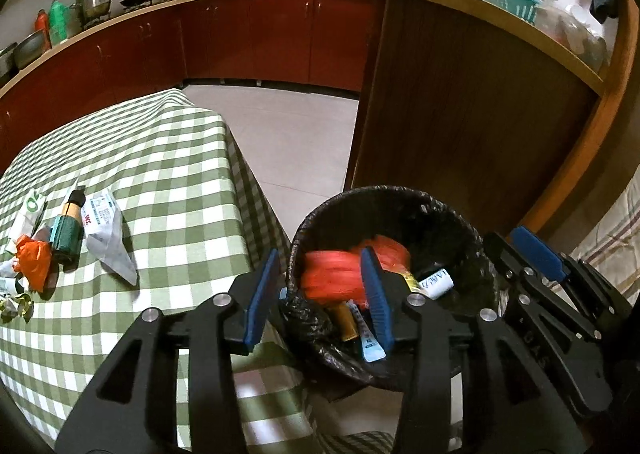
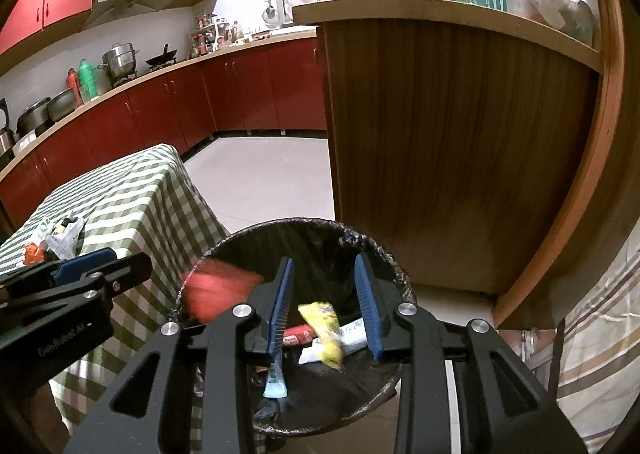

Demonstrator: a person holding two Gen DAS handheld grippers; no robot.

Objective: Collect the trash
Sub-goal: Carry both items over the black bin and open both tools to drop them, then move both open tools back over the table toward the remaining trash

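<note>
A black-lined trash bin (image 1: 384,190) (image 2: 280,224) stands on the floor beside the checked table (image 1: 168,174). My left gripper (image 1: 320,254) hangs open over the bin's left rim, and a blurred orange-red bag (image 1: 332,274) (image 2: 220,286) is loose below its jaws. My right gripper (image 2: 323,260) is open above the bin's middle, with a yellow wrapper (image 2: 322,322) loose beneath it among a white tube (image 2: 352,334) and other scraps. On the table lie a green bottle (image 1: 68,230), a white plastic bag (image 1: 106,238) and an orange bag (image 1: 34,258).
A tall wooden counter (image 1: 460,126) rises just behind the bin, with dishes on top. Red kitchen cabinets (image 1: 248,38) line the far wall beyond a stretch of tiled floor (image 1: 296,142). Striped fabric (image 2: 600,334) hangs at the right edge.
</note>
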